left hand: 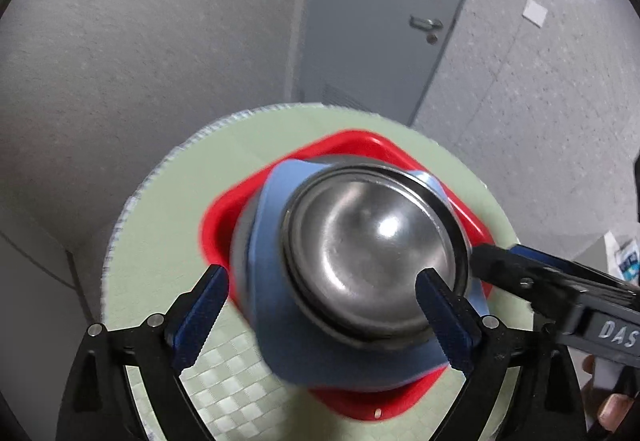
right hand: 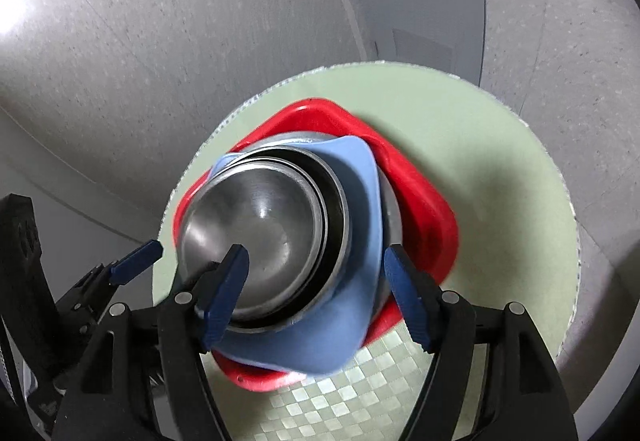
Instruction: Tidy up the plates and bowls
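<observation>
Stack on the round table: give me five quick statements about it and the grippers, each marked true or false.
1. The steel bowl sits on top of the stack. True.
2. The blue dish lies under the red tray. False: the blue dish is above the red tray.
3. Both grippers are open. True: left gripper and right gripper have their jaws spread.
4. The stack stands on the floor. False: it rests on the green table.
5. The steel bowl holds food. False: it looks empty.

Black gripper (left hand: 322, 305) frames, blue ribbed jaws.
</observation>
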